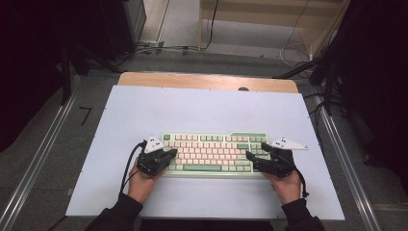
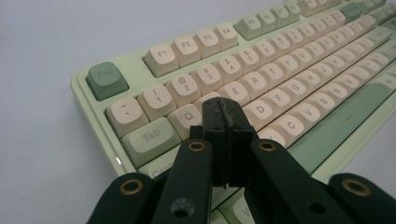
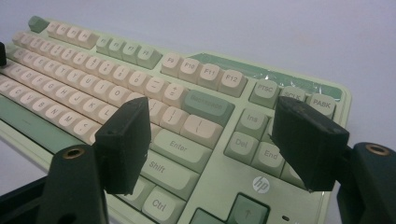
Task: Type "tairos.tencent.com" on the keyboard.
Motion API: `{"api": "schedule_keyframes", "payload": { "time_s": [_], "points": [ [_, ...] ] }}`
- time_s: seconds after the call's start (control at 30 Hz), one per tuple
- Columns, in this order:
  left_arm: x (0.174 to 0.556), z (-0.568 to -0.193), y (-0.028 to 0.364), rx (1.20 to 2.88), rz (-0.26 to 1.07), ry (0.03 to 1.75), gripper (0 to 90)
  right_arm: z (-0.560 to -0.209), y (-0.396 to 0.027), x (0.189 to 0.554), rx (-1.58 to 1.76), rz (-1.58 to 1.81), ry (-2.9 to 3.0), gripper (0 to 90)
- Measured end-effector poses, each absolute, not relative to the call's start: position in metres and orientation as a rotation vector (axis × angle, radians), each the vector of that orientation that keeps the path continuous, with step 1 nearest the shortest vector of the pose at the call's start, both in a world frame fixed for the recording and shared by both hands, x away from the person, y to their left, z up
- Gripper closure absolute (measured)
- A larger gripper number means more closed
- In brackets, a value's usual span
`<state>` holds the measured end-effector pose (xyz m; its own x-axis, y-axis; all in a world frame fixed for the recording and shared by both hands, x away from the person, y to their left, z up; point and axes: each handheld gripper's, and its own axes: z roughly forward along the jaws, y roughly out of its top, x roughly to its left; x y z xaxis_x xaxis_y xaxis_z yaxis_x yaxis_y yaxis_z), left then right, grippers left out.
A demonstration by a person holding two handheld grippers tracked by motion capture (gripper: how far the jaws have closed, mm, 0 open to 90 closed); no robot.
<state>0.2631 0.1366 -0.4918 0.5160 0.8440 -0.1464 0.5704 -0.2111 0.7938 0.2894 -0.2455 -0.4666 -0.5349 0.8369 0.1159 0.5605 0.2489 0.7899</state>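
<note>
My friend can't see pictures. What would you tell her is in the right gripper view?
A pale green keyboard with cream and green keys lies on a white table, seen close up and slanting. The right gripper hangs over its right end, two black jaws wide apart above the Enter, Shift and arrow keys.

The keyboard (image 2: 261,88) looked like plastic, its pale green case smooth with a slight sheen and its cream and green keycaps matt. A strip of glossy clear film lay along its top right edge. The counter (image 1: 202,108) carried a smooth, matt white sheet over a wood-toned board. Both grippers' jaws were matt black plastic, faintly rough at the tips, with brass-coloured metal rivets.
</note>
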Motion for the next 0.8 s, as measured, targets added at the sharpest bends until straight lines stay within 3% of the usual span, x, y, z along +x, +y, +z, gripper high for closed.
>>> {"api": "schedule_keyframes", "payload": {
  "time_s": [0.57,0.7,0.8],
  "points": [
    [0.265,-0.492,0.137,1.887,0.370,1.181,88.0,-0.467,-0.245,0.290,1.281,1.178,2.200,26.7],
    [0.261,-0.482,0.145,1.792,0.397,1.188,50.7,-0.467,-0.245,0.290,1.284,1.180,2.199,26.7],
    [0.260,-0.479,0.149,1.757,0.400,1.211,35.3,-0.467,-0.245,0.290,1.283,1.181,2.201,26.7]
  ]
}}
